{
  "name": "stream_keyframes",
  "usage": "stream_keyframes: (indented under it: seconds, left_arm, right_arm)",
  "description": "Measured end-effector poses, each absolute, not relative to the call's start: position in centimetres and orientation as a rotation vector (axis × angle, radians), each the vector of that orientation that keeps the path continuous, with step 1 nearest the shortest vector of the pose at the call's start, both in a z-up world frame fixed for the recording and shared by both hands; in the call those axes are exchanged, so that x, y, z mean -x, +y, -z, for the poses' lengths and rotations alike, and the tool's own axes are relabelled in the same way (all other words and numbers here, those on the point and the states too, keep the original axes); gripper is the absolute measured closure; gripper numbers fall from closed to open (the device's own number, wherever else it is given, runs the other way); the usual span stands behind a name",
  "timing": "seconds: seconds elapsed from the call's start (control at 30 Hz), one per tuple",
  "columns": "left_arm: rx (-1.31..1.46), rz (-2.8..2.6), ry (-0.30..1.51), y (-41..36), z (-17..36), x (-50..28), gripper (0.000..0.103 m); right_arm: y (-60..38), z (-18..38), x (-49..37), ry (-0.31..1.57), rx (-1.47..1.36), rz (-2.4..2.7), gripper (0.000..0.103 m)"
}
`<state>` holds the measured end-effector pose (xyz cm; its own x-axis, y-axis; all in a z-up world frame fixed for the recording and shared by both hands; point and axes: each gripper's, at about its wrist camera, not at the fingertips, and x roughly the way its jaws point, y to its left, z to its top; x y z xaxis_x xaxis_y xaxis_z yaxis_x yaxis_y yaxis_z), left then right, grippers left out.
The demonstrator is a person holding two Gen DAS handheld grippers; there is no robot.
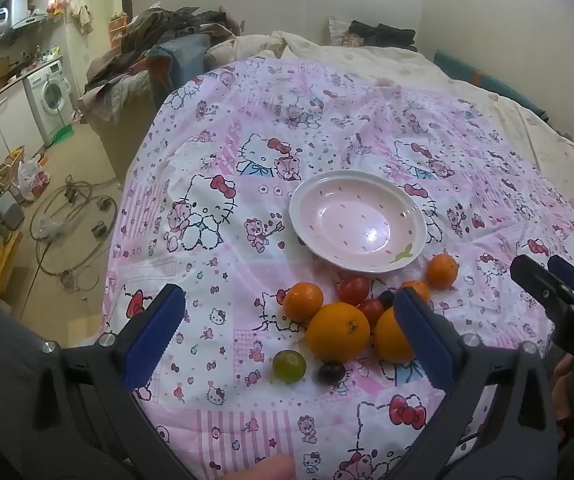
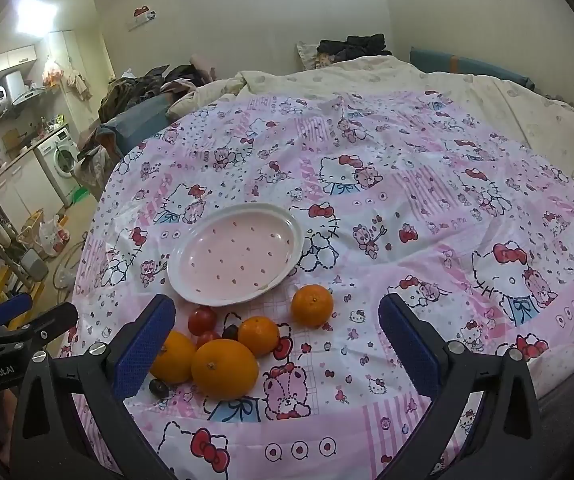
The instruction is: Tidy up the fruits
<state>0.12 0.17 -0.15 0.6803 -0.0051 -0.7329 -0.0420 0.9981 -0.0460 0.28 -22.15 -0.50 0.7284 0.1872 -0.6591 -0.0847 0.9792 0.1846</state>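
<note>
1. Since the plate [image 1: 357,222] holds nothing and every fruit lies loose on the bed's patterned cover [image 1: 223,152], I judge the task is at its very start.
2. My left gripper [image 1: 289,328] hangs with its fingers spread wide and empty; my right gripper [image 2: 277,344] likewise, gaping and holding nothing.
3. All fruit sits on the near side of the plate: the big orange [image 1: 338,332] farthest from the rim, cherry tomatoes [image 1: 353,289] just beside the rim, a green grape [image 1: 289,366] and a dark grape [image 1: 331,373] nearest me.
4. One small orange [image 2: 312,305] stands apart, near the plate's edge.
5. Next, I reckon, one gripper must drop over a single fruit, close gently, and carry it onto the plate.
</note>
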Motion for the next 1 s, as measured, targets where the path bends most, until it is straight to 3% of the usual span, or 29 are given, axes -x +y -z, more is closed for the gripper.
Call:
stream_keyframes:
  seconds: [1.0]
  left_arm:
    - [0.06,-0.022,0.827,0.11,0.14,-0.17,0.0]
  right_arm:
    - [-22.12,0.42,-0.29,0.745,-0.146,-0.151,0.0]
